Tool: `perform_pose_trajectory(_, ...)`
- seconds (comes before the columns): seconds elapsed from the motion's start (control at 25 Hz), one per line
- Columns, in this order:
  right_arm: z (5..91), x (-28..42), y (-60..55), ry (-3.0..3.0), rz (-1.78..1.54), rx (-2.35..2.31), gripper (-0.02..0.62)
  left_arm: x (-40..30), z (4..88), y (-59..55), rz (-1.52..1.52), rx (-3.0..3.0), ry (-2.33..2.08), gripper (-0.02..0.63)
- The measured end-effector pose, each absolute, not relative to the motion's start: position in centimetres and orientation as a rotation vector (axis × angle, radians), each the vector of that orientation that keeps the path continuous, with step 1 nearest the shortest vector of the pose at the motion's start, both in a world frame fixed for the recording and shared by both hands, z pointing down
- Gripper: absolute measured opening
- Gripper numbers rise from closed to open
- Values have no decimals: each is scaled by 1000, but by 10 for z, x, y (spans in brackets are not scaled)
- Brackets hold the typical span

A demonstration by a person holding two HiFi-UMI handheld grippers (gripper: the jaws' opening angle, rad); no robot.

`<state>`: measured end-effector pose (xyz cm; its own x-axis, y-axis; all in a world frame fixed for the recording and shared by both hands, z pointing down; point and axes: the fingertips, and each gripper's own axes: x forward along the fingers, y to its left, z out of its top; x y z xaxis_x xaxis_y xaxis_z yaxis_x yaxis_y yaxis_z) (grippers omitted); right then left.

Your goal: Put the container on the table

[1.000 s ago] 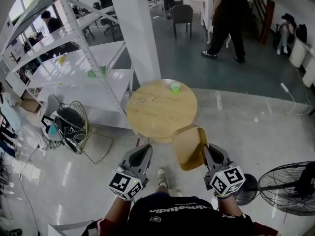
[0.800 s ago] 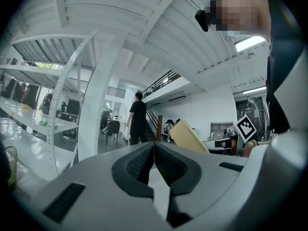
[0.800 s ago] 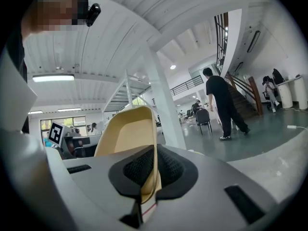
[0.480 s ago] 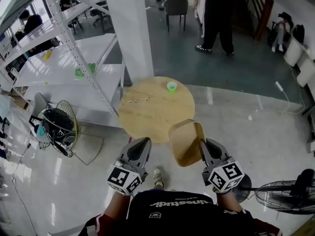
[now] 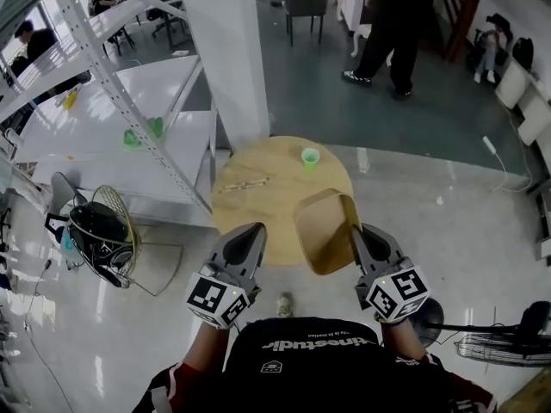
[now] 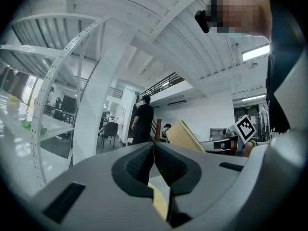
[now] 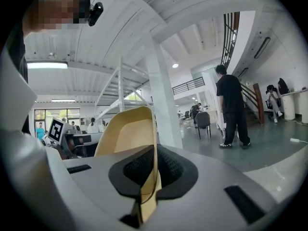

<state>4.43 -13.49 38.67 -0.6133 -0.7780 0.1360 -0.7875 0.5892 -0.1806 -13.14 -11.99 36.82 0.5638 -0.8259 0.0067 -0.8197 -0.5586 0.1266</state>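
Note:
In the head view a tan, open-topped container (image 5: 323,231) hangs tilted over the near edge of the round wooden table (image 5: 258,200). My right gripper (image 5: 355,229) is shut on its right rim. The right gripper view shows that thin rim pinched between the pads (image 7: 144,170), with the container (image 7: 126,131) rising to the left. To the container's left my left gripper (image 5: 255,233) is shut with nothing in it. In the left gripper view its jaws (image 6: 154,150) meet, and the container (image 6: 185,134) shows off to the right.
A green cup (image 5: 309,156) stands at the table's far side and a thin stick (image 5: 245,181) lies near its left. A white pillar (image 5: 232,50) and metal shelving (image 5: 129,84) stand behind on the left. Floor fans (image 5: 99,235) (image 5: 508,342) flank me. A person (image 5: 396,24) stands beyond.
Both grippers and the container have moved forward to the table; the container, which was short of the table's edge, now overlaps it. Neither grip has changed.

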Motion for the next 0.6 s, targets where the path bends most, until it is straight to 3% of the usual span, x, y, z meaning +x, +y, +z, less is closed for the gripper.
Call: perform_pose_trajectory(0.6, 427, 4, -189, -2598, 459, 1399, 25, -167, 405, -185, -129, 2642, -1293, 25)
